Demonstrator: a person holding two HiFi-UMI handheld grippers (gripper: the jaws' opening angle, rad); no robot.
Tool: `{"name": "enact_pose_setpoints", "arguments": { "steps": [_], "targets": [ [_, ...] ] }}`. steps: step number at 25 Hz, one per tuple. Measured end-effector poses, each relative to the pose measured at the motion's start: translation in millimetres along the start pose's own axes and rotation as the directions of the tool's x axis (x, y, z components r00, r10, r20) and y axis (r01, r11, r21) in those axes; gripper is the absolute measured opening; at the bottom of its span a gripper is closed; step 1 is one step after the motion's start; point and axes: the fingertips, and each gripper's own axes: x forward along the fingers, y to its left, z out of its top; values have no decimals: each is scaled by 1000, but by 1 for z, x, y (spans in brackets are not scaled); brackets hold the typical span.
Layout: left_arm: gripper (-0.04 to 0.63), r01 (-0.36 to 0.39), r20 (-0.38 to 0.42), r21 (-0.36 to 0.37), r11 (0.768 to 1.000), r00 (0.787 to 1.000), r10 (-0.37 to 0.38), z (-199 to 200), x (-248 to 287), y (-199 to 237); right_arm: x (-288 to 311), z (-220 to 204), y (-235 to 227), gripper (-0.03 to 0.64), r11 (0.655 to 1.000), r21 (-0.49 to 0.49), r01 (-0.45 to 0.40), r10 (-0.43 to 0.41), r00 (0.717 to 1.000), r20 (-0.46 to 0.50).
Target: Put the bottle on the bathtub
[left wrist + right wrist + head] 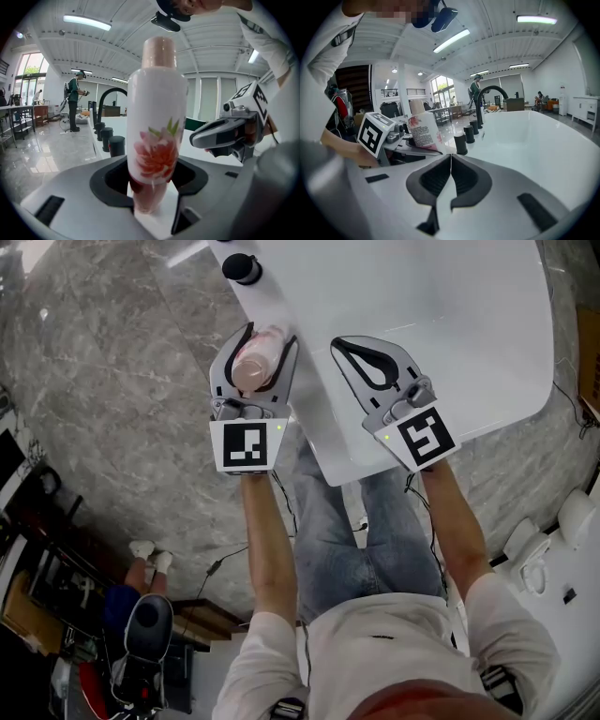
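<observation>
My left gripper (pixel 265 345) is shut on a white bottle (pixel 258 360) with a pink cap and a red flower print. The bottle hangs over the left rim of the white bathtub (pixel 450 324); whether it touches the rim I cannot tell. In the left gripper view the bottle (pixel 157 126) stands upright between the jaws of that left gripper (pixel 154 192). My right gripper (pixel 339 343) is shut and empty, just right of it over the tub's near end. In the right gripper view the bottle (pixel 423 132) shows at the left, beyond the right gripper (pixel 451 158).
A black curved tap (pixel 488 98) and several black knobs (pixel 461 143) stand along the tub rim beyond the bottle, one knob (pixel 242 268) near the top edge. Grey marble floor (pixel 112 427) surrounds the tub. A person (pixel 75 101) stands far off. White fixtures (pixel 553 549) lie at the right.
</observation>
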Motion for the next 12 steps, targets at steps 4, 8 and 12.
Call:
{"name": "enact_pose_setpoints", "arguments": {
  "steps": [4, 8, 12],
  "targets": [
    [238, -4, 1, -9, 1000, 1000, 4, -6, 3, 1, 0, -1, 0, -5, 1000, 2, -2, 2, 1000, -1],
    [239, -2, 18, 14, 1000, 1000, 1, -3, 4, -2, -2, -1, 0, -5, 1000, 7, 2, -2, 1000, -1],
    [245, -4, 29, -9, 1000, 1000, 4, -3, 5, -2, -1, -2, -1, -5, 1000, 11, 3, -3, 1000, 3]
  ]
}}
